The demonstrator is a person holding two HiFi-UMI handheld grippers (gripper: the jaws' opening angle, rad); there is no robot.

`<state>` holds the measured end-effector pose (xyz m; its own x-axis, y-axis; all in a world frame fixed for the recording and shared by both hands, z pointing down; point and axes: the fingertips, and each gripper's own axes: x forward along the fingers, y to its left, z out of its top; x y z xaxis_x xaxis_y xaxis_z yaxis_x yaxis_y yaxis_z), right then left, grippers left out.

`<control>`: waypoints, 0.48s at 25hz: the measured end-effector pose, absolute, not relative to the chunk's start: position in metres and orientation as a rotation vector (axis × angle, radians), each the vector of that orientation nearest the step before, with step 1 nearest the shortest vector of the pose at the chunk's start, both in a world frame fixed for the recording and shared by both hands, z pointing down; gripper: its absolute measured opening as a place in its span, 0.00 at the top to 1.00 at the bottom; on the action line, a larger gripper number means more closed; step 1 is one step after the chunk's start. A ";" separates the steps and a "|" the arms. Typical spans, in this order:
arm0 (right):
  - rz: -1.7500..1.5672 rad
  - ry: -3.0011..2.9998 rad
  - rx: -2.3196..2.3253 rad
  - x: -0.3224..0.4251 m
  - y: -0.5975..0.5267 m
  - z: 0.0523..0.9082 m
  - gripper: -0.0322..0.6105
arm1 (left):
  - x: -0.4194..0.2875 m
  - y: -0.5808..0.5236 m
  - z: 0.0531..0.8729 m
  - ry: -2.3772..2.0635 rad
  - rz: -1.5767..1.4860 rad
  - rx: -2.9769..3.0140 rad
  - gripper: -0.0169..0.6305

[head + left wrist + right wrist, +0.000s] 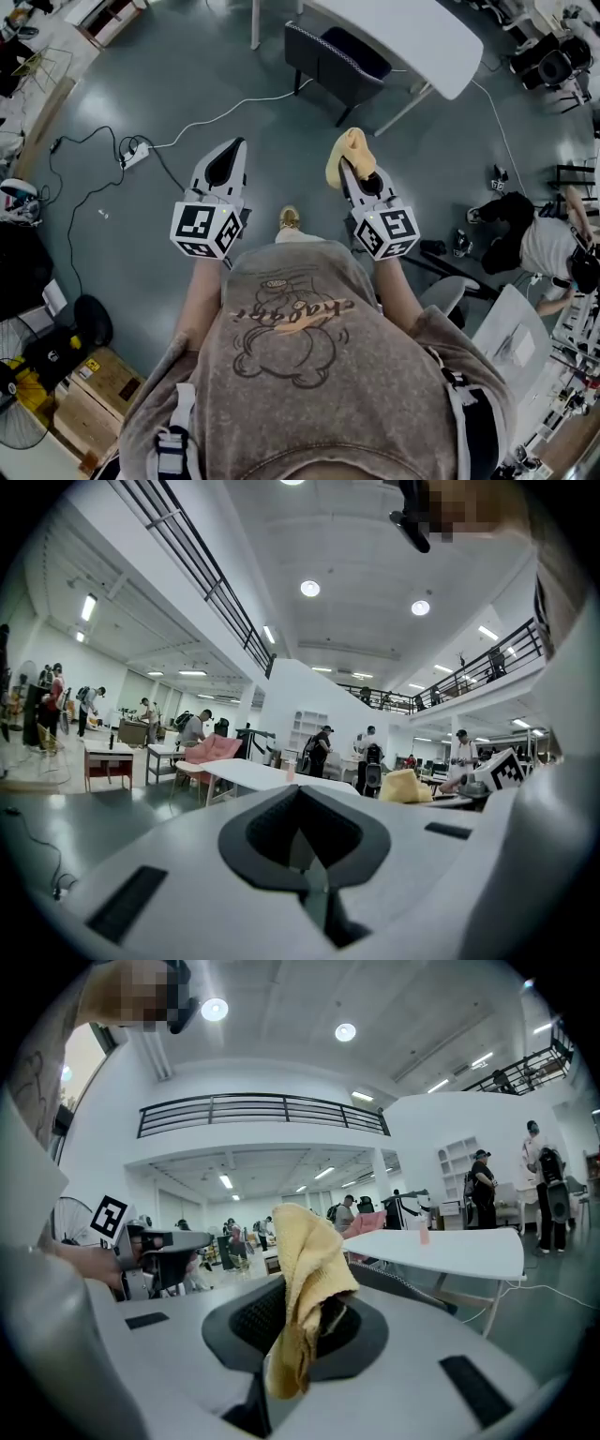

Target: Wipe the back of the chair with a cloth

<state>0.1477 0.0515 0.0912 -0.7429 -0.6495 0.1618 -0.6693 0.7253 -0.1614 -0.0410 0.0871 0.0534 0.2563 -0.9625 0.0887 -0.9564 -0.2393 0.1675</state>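
Yellow cloth (351, 148) pinched in the right gripper (348, 172), clamped by its lower folds between the jaws and bulging past the tips in a loose, crumpled crest. Seen from the right gripper view, wedged in the dark throat between the pads, with one tail drooping down the front. Pressed together on the left gripper (233, 148): jaws meeting along a thin seam, holding nothing. Both held out side by side, apart from each other, above a grey floor (187, 84), with one shoe (289, 217) below and between them. Ahead across bare floor, well apart from the cloth: dark blue chair (323, 61), pushed partly under a white table (412, 33), back turned toward the grippers, untouched by cloth or jaws. Trailing over the floor from near the chair toward the left, a white cable (225, 113).
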 end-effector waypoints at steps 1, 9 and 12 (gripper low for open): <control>0.319 -2.828 1.082 0.148 0.039 0.091 0.84 | -0.041 0.073 0.052 -1.806 -0.048 2.337 0.97; 0.326 -2.829 1.082 0.150 -0.036 0.087 0.84 | -0.037 -0.002 0.046 -1.801 -0.018 2.356 0.97; 0.330 -2.822 1.096 0.140 -0.052 0.091 0.84 | -0.046 -0.019 0.048 -1.791 -0.007 2.364 0.97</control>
<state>0.1403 -0.0519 0.0910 -0.7367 -0.6553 0.1668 -0.6761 0.7180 -0.1656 -0.0455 -0.0187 0.0485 0.2763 -0.9557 0.1014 -0.9548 -0.2609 0.1421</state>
